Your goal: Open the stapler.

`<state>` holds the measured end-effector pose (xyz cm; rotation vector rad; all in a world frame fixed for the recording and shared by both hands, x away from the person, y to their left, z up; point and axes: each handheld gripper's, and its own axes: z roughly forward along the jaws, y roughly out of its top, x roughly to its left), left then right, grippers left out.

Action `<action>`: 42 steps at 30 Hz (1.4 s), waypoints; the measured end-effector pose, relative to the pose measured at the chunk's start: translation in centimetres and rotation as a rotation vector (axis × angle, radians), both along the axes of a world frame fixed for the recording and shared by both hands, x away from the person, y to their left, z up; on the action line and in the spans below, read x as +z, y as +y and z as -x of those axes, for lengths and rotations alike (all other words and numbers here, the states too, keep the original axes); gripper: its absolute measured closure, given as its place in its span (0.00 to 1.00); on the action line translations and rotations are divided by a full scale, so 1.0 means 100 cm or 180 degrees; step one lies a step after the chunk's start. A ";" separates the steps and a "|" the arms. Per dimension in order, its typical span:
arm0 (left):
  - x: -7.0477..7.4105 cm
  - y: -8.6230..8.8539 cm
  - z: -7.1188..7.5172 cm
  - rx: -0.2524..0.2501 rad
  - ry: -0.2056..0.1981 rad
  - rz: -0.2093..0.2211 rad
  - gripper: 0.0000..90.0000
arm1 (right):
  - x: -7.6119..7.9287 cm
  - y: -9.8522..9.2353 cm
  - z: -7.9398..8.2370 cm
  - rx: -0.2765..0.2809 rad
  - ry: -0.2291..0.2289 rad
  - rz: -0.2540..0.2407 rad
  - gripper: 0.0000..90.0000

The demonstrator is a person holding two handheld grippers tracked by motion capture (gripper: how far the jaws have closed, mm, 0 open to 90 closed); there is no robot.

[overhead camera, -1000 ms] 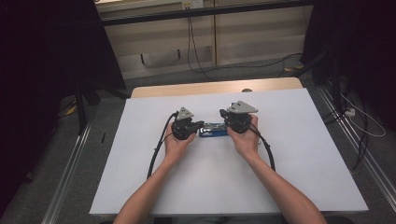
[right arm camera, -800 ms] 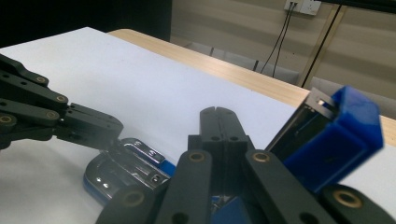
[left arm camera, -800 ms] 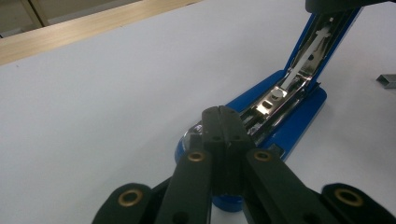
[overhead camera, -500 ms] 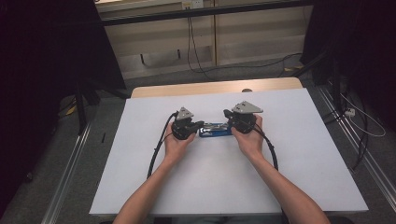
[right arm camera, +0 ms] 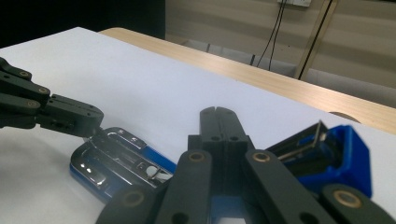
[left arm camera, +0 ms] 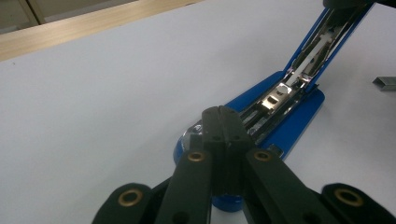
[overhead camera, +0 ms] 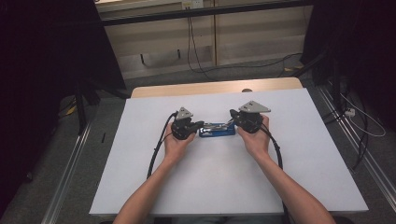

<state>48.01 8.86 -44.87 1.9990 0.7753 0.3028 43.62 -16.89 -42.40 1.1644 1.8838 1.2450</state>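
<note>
On the white surface (overhead camera: 140, 177) we pin the blue stapler (overhead camera: 217, 130) base with the clenched left gripper (left arm camera: 222, 116); our right gripper (right arm camera: 218, 114), jaws also clenched, should lift its top arm gently.

Grey floor (overhead camera: 60, 154), dark curtains (overhead camera: 51, 42)

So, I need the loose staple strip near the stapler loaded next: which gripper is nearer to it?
Right. The staple strip lies beside the stapler's raised top end, where the right gripper works; the left gripper presses the base's far end.
</note>
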 end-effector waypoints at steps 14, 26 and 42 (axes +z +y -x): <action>0.000 0.001 0.000 0.0013 0.0028 0.0027 1.00 | 0.002 -0.021 0.004 -0.0080 0.0041 -0.0042 1.00; 0.000 0.000 0.000 0.0027 0.0024 0.0017 1.00 | 0.001 -0.029 0.009 -0.0049 0.0056 0.0001 1.00; -0.001 0.000 0.000 0.0032 0.0031 0.0034 1.00 | -0.009 -0.041 0.013 -0.0106 0.0158 0.0073 1.00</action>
